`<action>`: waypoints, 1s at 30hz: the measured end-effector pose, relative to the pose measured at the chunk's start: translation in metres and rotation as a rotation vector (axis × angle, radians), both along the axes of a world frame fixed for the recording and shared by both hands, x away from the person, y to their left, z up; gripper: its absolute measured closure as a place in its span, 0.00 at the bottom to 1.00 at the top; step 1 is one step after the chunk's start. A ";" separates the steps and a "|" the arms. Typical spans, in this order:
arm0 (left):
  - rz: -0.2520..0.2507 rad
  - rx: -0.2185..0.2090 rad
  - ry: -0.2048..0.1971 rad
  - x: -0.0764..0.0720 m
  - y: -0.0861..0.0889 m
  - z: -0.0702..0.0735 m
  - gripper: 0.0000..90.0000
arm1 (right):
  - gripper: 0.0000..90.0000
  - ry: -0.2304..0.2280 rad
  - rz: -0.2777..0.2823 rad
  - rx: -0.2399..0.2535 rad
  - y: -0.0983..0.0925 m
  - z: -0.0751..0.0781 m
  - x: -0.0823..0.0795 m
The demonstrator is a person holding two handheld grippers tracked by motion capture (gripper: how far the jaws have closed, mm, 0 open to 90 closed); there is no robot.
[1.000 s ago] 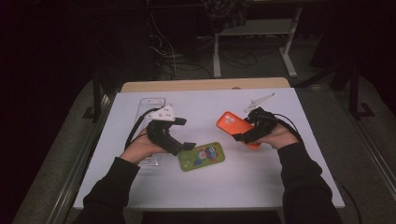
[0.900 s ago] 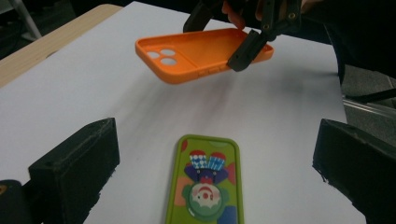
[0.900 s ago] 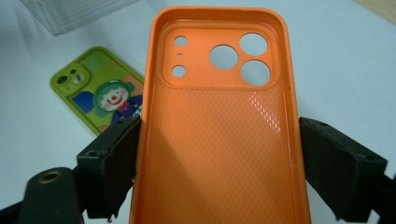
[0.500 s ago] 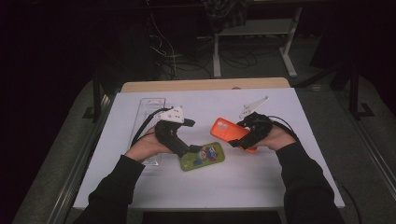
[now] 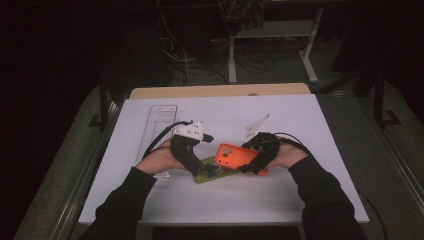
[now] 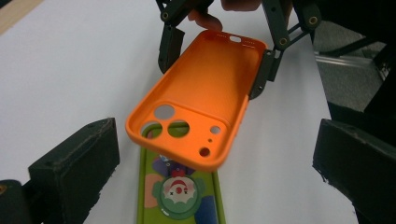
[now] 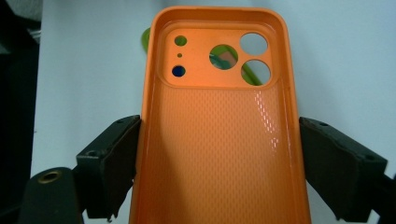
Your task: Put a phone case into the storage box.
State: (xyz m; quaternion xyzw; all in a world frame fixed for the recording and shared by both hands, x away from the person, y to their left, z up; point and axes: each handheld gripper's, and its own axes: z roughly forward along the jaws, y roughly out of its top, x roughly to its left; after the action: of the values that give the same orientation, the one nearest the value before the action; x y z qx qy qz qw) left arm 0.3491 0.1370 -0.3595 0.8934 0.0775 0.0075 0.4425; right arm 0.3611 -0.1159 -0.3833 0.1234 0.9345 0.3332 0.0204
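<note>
Your right gripper (image 5: 250, 162) is clamped on the orange phone case (image 5: 234, 156), one jaw on each long side, open face up; the right gripper view shows both pads pressed against the case walls. You hold the case above the sheet, near the middle of the table and a little toward its near edge, with its camera-cutout end over one end of the green phone case (image 5: 216, 172). The green case lies flat on the white sheet (image 5: 300, 115); in the left gripper view its clown sticker shows just below the orange rim, and green is visible through the cutouts. Your left gripper (image 5: 197, 167) has its jaws wide, nothing between the pads, one jaw on either side of the green case's near end as its own camera sees it; I cannot tell whether either jaw touches it. A clear plastic tray (image 5: 161, 117) lies near the left edge of the sheet, toward the far side, apart from both cases. The sheet covers nearly the whole table; a strip of bare wood (image 5: 215, 90) shows along the far edge. The room around is dark. Beyond the far edge, a white metal stand (image 5: 272, 37) with a shelf stands on the grey floor (image 5: 350, 115) amid loose cables (image 5: 175, 50).
</note>
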 end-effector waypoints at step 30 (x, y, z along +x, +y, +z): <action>-0.120 0.136 -0.011 -0.011 -0.017 -0.016 0.00 | 0.17 -0.004 0.171 -0.012 0.031 0.009 -0.025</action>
State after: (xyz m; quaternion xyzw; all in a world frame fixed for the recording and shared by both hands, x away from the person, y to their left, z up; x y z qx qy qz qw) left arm 0.3377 0.1203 -0.3754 0.9243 0.0206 -0.0090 0.3810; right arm 0.3360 -0.0844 -0.3741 0.0420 0.9435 0.3286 -0.0054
